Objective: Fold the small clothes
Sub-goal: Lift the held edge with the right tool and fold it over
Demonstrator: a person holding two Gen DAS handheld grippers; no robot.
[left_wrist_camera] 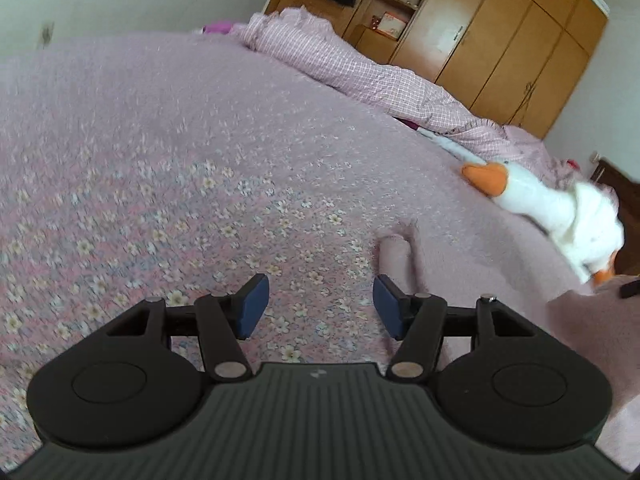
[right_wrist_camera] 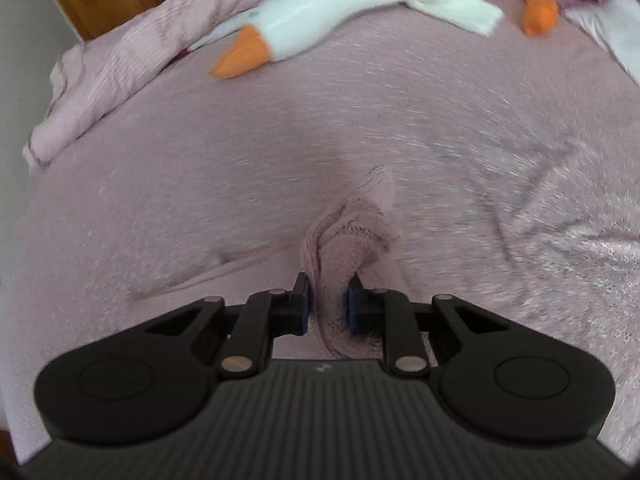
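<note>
A small pink knitted garment [right_wrist_camera: 352,236], soft and bunched, is clamped between the blue pads of the right gripper [right_wrist_camera: 328,304] on the pink bedspread [right_wrist_camera: 200,184]. Beyond the garment, bare bedspread extends to a white plush goose [right_wrist_camera: 320,12]. The left gripper [left_wrist_camera: 320,306] is held apart, empty, above the floral cloth [left_wrist_camera: 200,208].

Home bedroom, pink bedspread [left_wrist_camera: 168,128], rumpled checked quilt [left_wrist_camera: 360,68], wooden wardrobe [left_wrist_camera: 500,40], plush goose [left_wrist_camera: 560,208]

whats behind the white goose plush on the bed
Behind the goose plush lies a rumpled pink checked quilt, with a wooden wardrobe beyond it. The plush's body hides whatever lies directly behind it.
</note>
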